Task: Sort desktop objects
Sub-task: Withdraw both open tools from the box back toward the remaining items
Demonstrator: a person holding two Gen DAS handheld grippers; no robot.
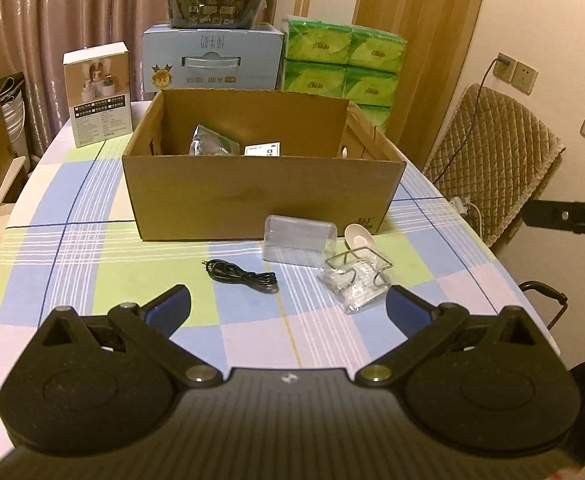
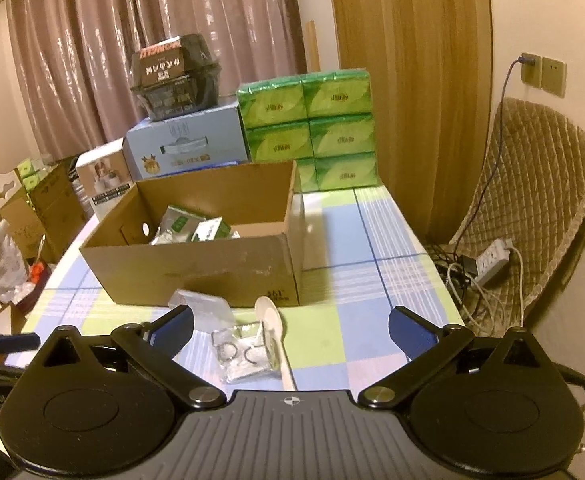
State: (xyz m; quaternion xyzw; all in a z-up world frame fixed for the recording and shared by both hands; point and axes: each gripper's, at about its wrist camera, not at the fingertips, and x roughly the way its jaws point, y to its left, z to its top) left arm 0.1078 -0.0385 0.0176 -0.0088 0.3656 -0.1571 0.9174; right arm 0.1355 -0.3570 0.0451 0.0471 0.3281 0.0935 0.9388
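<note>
In the left wrist view, the left hand-held gripper [image 1: 288, 306] is held above the table [image 1: 72, 280] with its jaws spread wide and nothing between them. A coiled black cable [image 1: 244, 276] lies just ahead of it, slightly toward its left finger; a clear plastic case [image 1: 298, 240], a white spoon [image 1: 358, 236] and a wire holder in a clear bag [image 1: 356, 280] lie ahead toward its right finger, and the cardboard box [image 1: 260, 196], already holding a few packets, stands beyond them. In the right wrist view, the right hand-held gripper [image 2: 290, 328] is likewise wide apart and empty, with the bagged wire holder [image 2: 244, 354] and spoon [image 2: 274, 332] directly between and below its fingers. The spoon is probably best gripped across its thin handle, low to the table, so the bag touching it is not caught.
</note>
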